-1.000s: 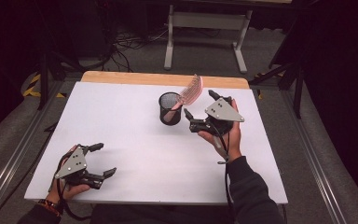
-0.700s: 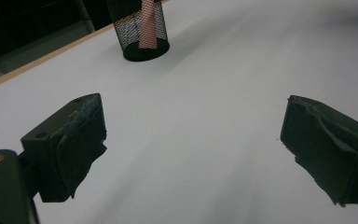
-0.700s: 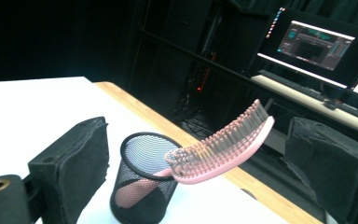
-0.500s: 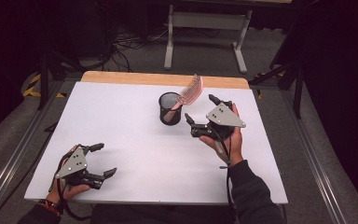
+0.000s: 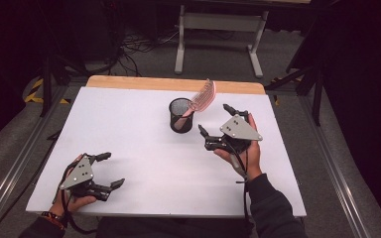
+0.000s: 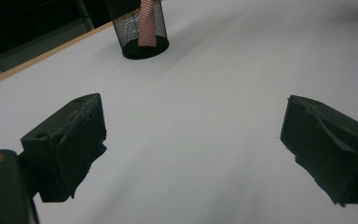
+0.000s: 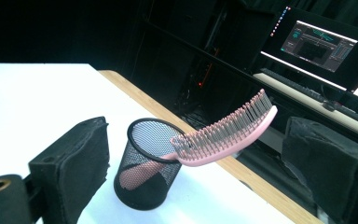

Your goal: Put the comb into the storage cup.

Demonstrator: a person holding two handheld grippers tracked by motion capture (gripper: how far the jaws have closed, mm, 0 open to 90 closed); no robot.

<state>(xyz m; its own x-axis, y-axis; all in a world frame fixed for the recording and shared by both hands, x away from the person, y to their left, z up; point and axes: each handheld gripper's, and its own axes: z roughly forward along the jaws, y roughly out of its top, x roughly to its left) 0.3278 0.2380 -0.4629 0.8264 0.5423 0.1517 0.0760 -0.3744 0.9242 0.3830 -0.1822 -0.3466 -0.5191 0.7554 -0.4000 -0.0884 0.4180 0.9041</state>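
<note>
The right gripper [image 5: 217, 122] is spread wide and holds nothing; just ahead of its fingers, apart from them, the pink hairbrush [image 7: 223, 135] stands handle-down in the black mesh cup [image 7: 145, 163], its bristled head leaning out over the rim. The left gripper [image 5: 108, 170] is also wide open and empty above the white table [image 5: 144, 148], with the cup well ahead of its fingers.

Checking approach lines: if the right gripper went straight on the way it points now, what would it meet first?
Probably the pink brush leaning out of the black mesh cup; both sit between the open jaws of the right gripper. Depth is unclear, so the cup's rim could come first.
</note>
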